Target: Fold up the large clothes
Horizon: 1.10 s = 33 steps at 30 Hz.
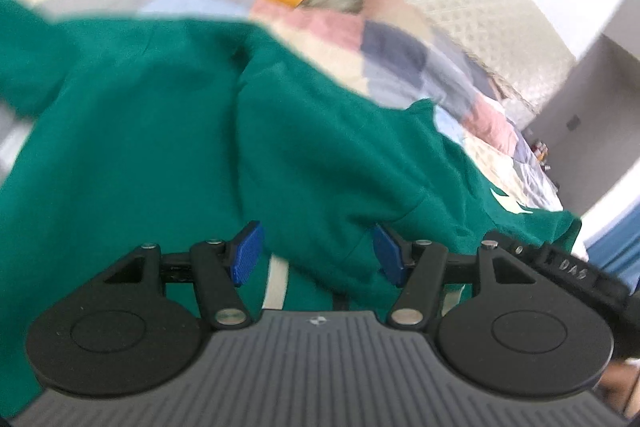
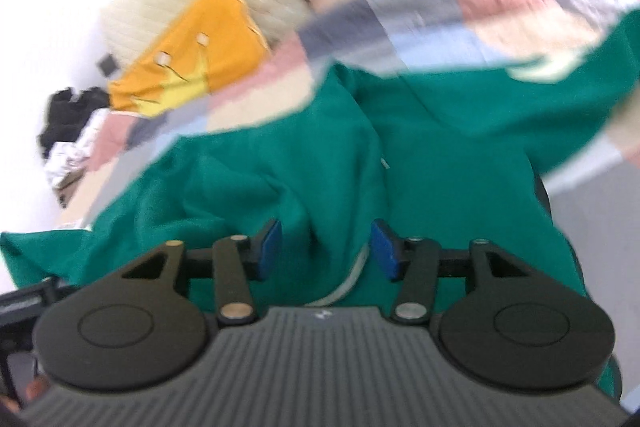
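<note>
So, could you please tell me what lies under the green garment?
The green garment lies on a patchwork quilt, which shows around its edges. Whatever sits directly beneath the cloth is covered.

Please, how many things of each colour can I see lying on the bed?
Green: 1, the garment
Orange and yellow: 1, the cloth
Black: 1, the pile
White: 1, the crumpled cloth
Total: 4
</note>
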Available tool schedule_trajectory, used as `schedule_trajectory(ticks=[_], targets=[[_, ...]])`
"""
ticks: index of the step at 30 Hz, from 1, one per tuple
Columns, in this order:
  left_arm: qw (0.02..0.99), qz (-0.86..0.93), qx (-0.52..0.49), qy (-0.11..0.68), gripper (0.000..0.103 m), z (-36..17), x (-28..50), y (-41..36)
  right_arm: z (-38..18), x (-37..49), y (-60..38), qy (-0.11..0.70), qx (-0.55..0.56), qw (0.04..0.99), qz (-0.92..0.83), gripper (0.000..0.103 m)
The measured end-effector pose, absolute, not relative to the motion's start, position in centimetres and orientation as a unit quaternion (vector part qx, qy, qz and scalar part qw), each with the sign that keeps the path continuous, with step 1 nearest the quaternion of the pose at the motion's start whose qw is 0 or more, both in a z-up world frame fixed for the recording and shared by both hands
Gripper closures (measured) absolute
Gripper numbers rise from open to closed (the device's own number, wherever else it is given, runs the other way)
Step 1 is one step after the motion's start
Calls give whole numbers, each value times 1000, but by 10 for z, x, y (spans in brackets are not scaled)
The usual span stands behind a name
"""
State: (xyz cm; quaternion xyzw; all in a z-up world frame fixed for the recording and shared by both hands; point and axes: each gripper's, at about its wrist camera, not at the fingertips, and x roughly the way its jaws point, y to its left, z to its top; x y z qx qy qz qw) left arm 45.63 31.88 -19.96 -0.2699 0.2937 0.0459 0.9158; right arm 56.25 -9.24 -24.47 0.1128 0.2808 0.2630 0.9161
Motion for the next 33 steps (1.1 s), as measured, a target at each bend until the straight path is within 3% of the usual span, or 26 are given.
schedule_trajectory(ticks=[4,8,15,17,33], targets=[[942,28,-223,249,37,-184,466,302,-241,565,-81,245,97,915,305,51],[946,16,-213,243,37,-188,482,291,-255,570,-64,265,67,903,332,62],[908,77,-251,327,37,-243,524,289,-288,581,-50,319,31,881,348,63],[914,82,-205,342,36,-248,530,280,-292,580,-49,319,26,880,351,63],[916,84,-207,333,36,-211,503,282,-258,551,-71,286,41,892,347,62]])
